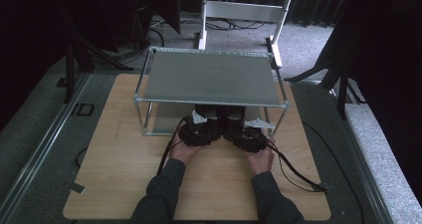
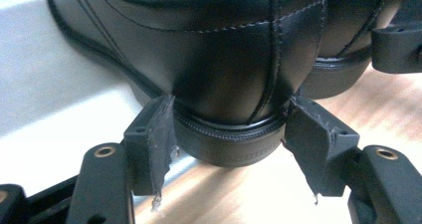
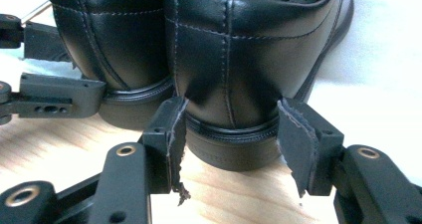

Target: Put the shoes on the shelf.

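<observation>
My left gripper (image 2: 229, 129) has its torn, foam-faced pads set against both sides of the left shoe's (image 2: 209, 59) heel, clamped there at the rubber heel block. That shoe is smooth black leather with pale stitching and a ribbed welt above the sole. It stands on the pale wooden table (image 1: 124, 149), at the near edge of the metal-framed shelf (image 1: 209, 77), toe pointing away under the grey shelf board. Just to its right, touching or nearly so, stands the right shoe (image 3: 239, 59), same glossy leather, rounded heel, stitched back seam. My right gripper (image 3: 231, 134) has its frayed pads on both flanks of that heel; the right pad seems to meet it, but I cannot tell whether the grip is firm.
</observation>
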### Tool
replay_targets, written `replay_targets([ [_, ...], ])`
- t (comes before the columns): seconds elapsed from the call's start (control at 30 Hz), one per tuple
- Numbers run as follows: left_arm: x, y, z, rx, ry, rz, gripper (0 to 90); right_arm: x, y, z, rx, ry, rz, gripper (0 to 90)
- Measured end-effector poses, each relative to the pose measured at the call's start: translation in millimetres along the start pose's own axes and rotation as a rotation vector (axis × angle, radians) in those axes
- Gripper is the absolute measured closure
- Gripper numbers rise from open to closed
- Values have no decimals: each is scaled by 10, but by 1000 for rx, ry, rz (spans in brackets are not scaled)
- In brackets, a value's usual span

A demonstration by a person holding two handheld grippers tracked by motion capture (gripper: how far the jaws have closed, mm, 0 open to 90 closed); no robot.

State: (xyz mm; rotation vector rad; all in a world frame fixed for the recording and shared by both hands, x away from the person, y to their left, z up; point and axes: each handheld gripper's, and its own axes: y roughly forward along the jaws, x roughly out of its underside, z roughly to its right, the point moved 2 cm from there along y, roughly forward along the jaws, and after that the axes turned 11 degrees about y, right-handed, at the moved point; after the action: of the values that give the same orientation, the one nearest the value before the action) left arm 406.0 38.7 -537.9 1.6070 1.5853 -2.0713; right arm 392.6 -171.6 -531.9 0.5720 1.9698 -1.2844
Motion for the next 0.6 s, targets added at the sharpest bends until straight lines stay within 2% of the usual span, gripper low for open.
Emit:
replay_targets([
  [0.1,0,10,-8,-3,-5,2,397,-3,30,-2,-2,9,2,458],
  [0.3,20,2,11,-11,-19,3,406,5,26,24,6,-20,-16,460],
  [0.37,60,-30,16,-14,-30,6,393,3,-12,18,4,-34,-21,455],
  [0.43,118,-78,13,-8,-44,14,386,13,-83,19,7,-69,-27,438],
  [0.5,189,-149,10,-10,-48,15,387,34,-152,61,-1,-83,-35,429],
  [0.6,289,-226,1,-17,-54,13,390,81,-248,179,-6,-67,-44,427],
])
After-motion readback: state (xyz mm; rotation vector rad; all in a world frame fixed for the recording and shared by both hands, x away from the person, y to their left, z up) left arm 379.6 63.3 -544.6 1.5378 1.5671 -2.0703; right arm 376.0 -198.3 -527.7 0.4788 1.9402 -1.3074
